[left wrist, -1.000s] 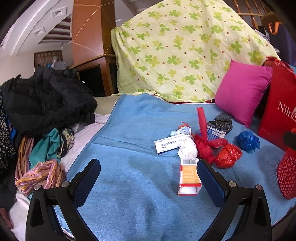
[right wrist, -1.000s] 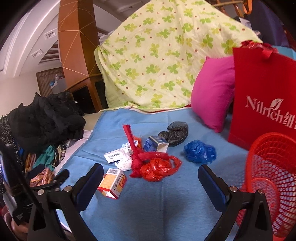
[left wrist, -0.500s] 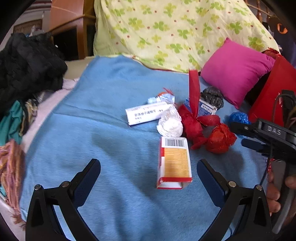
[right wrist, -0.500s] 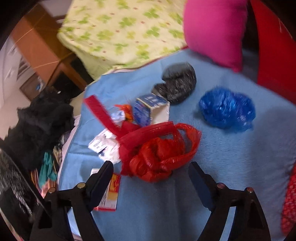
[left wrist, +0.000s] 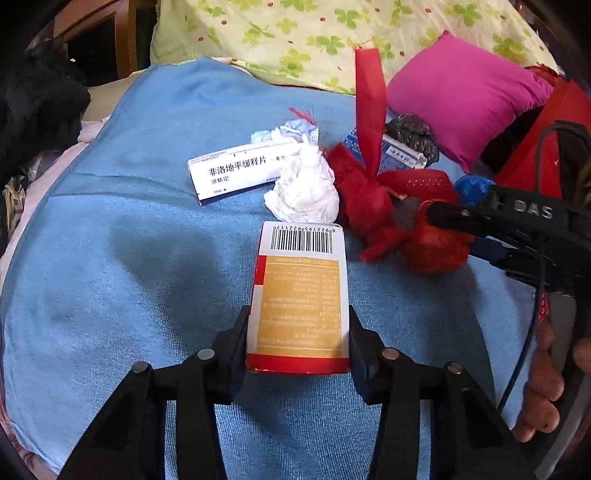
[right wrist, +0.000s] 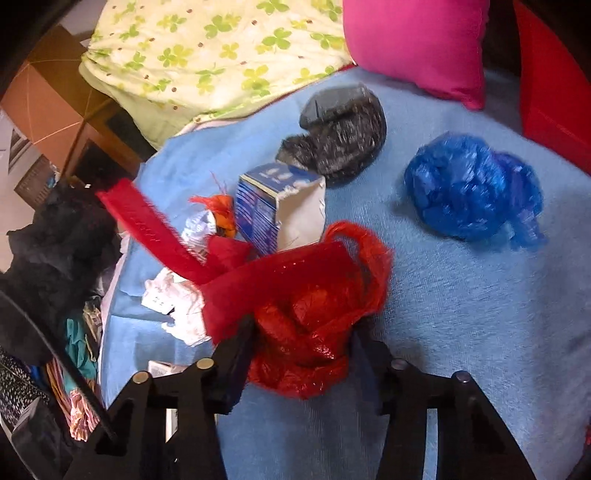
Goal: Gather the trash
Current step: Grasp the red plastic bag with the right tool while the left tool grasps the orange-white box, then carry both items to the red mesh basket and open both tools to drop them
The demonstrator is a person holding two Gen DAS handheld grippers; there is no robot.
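Trash is scattered mid-frame on a blue bedspread (left wrist: 129,258). Orange-and-white cardboard box (left wrist: 300,295) is flanked at lower centre by the left gripper (left wrist: 298,332), jaws closing against its sides. Crumpled red plastic bag (right wrist: 306,332) sits between the closing right gripper (right wrist: 301,350) fingers. Green clover-print quilt (left wrist: 314,33) and magenta pillow (left wrist: 465,88) are seen along the top; dark clothes pile (right wrist: 48,258) at left.
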